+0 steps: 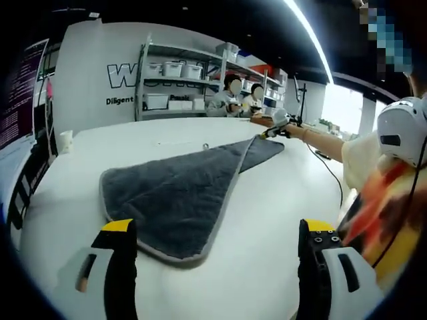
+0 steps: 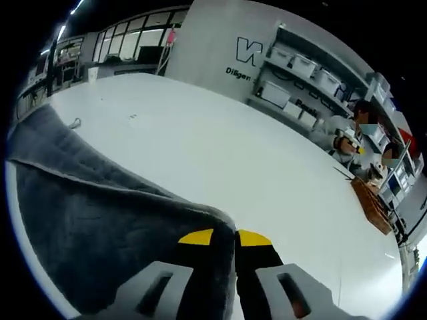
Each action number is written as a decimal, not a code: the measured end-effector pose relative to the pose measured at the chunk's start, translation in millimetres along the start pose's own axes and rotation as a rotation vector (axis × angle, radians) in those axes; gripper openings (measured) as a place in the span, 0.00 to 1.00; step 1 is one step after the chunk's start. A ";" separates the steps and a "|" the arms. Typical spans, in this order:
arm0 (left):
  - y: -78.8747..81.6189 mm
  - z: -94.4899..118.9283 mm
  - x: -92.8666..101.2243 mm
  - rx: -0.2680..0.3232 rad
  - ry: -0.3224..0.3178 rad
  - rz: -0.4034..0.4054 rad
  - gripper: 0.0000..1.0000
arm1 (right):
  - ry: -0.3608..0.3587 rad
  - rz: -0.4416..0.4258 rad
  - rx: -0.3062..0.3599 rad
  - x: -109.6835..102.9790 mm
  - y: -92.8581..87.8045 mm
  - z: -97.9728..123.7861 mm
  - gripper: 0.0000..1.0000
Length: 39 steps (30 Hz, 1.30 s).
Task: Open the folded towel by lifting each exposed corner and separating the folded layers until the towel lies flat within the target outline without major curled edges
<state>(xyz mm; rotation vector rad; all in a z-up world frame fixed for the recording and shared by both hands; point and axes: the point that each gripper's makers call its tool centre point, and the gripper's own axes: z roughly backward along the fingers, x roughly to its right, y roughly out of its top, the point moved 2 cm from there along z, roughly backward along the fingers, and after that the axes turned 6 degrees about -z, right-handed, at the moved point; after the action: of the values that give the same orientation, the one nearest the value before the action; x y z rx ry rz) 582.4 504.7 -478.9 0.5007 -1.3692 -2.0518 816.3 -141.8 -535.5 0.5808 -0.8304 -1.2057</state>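
Note:
A dark grey towel (image 1: 180, 193) with a pale hem lies on the white table (image 1: 267, 220), folded into a rough triangle. Its far corner is pulled up and away by my right gripper (image 1: 275, 129), seen small at the far end in the left gripper view. In the right gripper view that gripper (image 2: 227, 238) is shut on the towel's edge, and the towel (image 2: 80, 213) drapes away to the left with a fold ridge across it. My left gripper (image 1: 217, 228) stands open just above the towel's near corner, a jaw on each side, holding nothing.
A white cup (image 1: 65, 141) stands at the table's left edge, and a small object (image 1: 205, 146) lies beyond the towel. A black cable (image 1: 331, 175) runs along the right side. A person in a white helmet (image 1: 400, 130) is at the right. Shelves with bins (image 1: 175, 87) and seated people are behind.

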 end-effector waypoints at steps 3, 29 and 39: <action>1.8 1.1 -0.9 0.015 0.001 0.011 0.99 | 0.012 0.020 0.013 -4.8 0.3 2.2 0.00; -2.1 -7.2 0.1 0.031 -0.052 0.027 0.99 | -0.065 0.079 0.175 -25.6 25.9 124.1 0.00; -2.9 -11.1 0.4 0.034 -0.084 0.033 0.98 | -0.057 0.108 0.172 -42.9 3.8 174.6 0.00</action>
<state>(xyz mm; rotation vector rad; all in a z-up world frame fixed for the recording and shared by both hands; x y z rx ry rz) 588.1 497.6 -485.9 0.4082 -1.4536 -2.0466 671.3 -93.2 -441.0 0.6355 -1.0083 -1.0627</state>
